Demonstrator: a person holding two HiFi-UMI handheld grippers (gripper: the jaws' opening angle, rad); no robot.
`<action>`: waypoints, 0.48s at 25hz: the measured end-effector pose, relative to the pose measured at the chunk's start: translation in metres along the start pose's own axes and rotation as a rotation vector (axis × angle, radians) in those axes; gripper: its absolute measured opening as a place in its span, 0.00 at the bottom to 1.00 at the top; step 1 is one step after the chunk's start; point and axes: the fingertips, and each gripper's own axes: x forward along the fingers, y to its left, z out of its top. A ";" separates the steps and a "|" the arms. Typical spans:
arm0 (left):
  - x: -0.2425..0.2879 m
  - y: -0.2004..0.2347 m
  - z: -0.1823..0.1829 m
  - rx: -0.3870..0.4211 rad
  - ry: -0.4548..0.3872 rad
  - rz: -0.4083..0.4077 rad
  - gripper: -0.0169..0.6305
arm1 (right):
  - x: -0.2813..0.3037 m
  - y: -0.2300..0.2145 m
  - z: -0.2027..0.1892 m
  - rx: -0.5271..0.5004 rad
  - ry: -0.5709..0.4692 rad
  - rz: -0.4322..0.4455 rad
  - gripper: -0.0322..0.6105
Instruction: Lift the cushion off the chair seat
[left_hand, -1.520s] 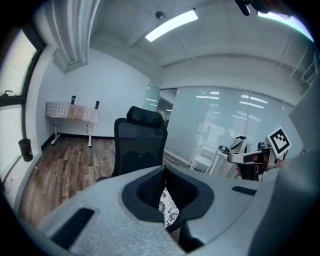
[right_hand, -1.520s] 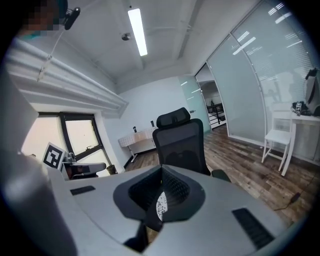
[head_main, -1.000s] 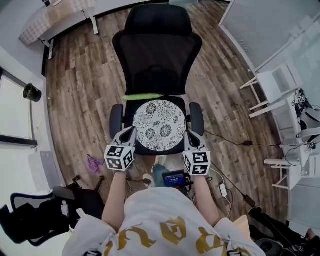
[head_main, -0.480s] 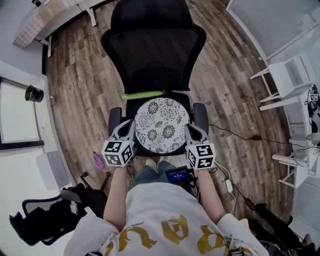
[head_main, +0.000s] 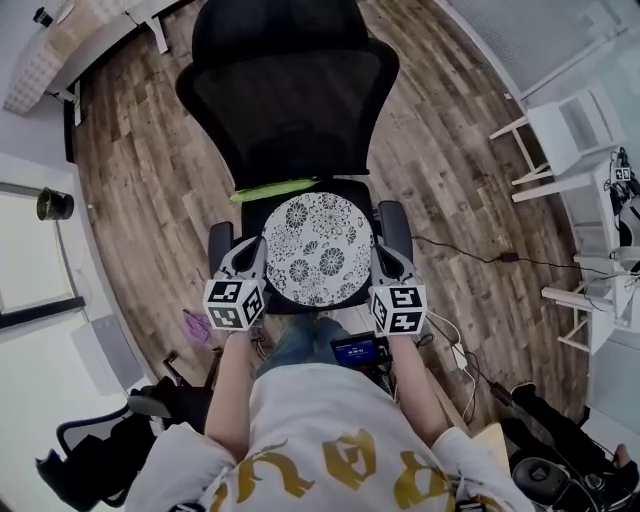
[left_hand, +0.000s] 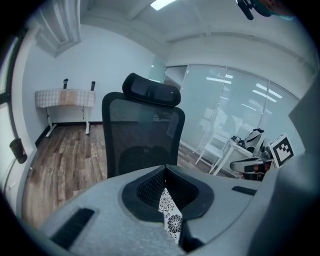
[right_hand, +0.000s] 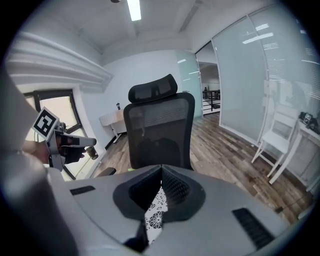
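Note:
A round cushion (head_main: 318, 250) with a black-and-white flower print lies on the seat of a black mesh office chair (head_main: 290, 95). My left gripper (head_main: 257, 247) is at the cushion's left edge, above the left armrest (head_main: 219, 240), with its jaws shut and nothing in them. At the cushion's right edge, by the right armrest (head_main: 393, 220), my right gripper (head_main: 380, 253) is likewise shut and empty. In the left gripper view the closed tips (left_hand: 165, 168) meet, with a sliver of cushion (left_hand: 173, 221) below them. The right gripper view shows the same: closed tips (right_hand: 161, 168), cushion (right_hand: 154, 212) beneath.
A green strip (head_main: 275, 188) lies at the seat's rear edge. White chairs (head_main: 560, 130) and a white table (head_main: 610, 290) stand to the right, with cables (head_main: 470, 252) on the wood floor. A purple item (head_main: 195, 325) and another black chair (head_main: 110, 450) are at lower left.
Both grippers have moved forward and down, from in front of the seat to either side of the cushion. The chair has shifted up and left in the head view.

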 end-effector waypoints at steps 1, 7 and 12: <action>0.002 0.001 0.003 0.006 -0.001 -0.002 0.04 | 0.000 -0.003 0.000 0.013 0.002 -0.017 0.07; 0.018 0.024 0.008 0.032 0.020 0.005 0.04 | 0.008 -0.006 -0.004 0.056 0.021 -0.059 0.07; 0.028 0.039 -0.001 0.041 0.064 0.015 0.04 | 0.013 -0.004 -0.012 0.082 0.051 -0.084 0.07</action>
